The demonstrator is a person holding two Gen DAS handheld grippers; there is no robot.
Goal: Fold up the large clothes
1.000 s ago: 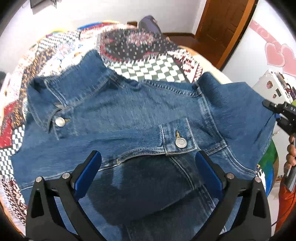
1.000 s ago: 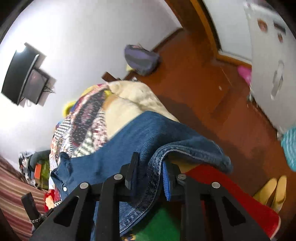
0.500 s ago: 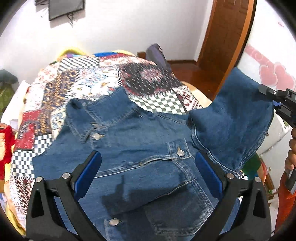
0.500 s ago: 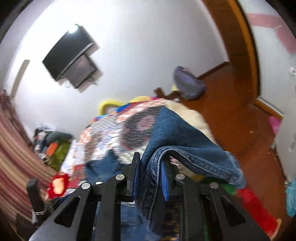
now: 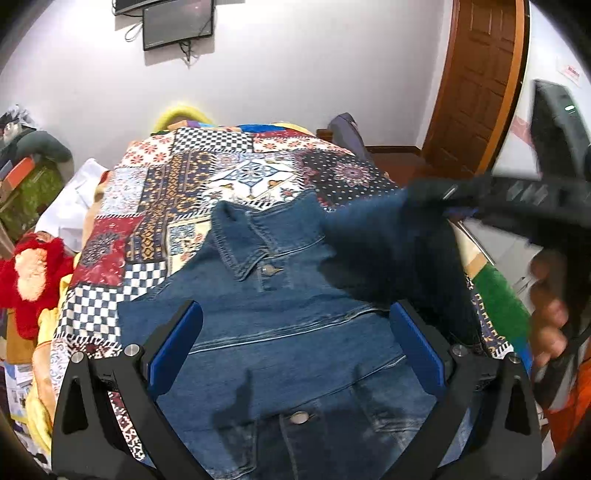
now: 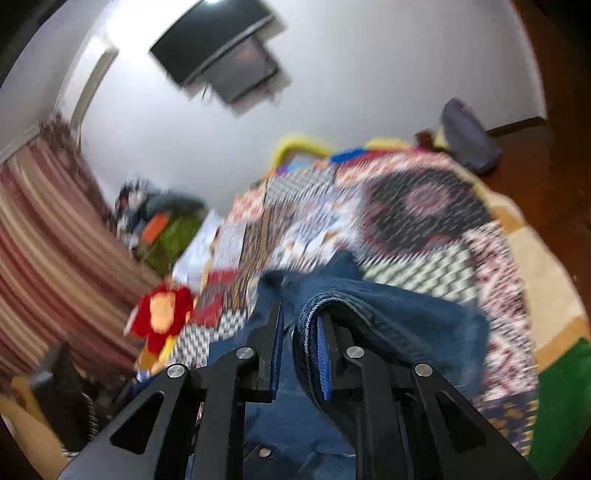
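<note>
Denim fills the lower half of the left wrist view: a blue jacket [image 5: 280,332] is spread front-up on a patchwork quilt [image 5: 155,206] that covers the bed, its collar [image 5: 240,240] pointing away toward the far wall. The long axis of the jacket is seen to run from the camera toward the wall-mounted screen [image 5: 173,22]. The left hand-held gripper [image 5: 291,350] is held above the chest of the jacket with its blue pads wide apart and nothing between them. Further right, one sleeve [image 5: 388,254] is lifted off the quilt and is carried across toward the middle of the jacket by the right hand-held gripper [image 6: 301,354], which is clenched on a doubled fold of that sleeve. The coming move is judged to turn on this: the sleeve has to be laid leftward across the chest, square to the long axis, so the right hand-held gripper is the nearer one and the free left one is placed to pin or smooth the cloth.

Much is hard to make out. The right wrist view is smeared by motion, so the quilt pattern and the red soft toy [image 6: 162,314] are blurred. The cuff end of the sleeve cannot be found, the hem of the jacket is cut off at the bottom edge, and the left sleeve cannot be traced.
</note>
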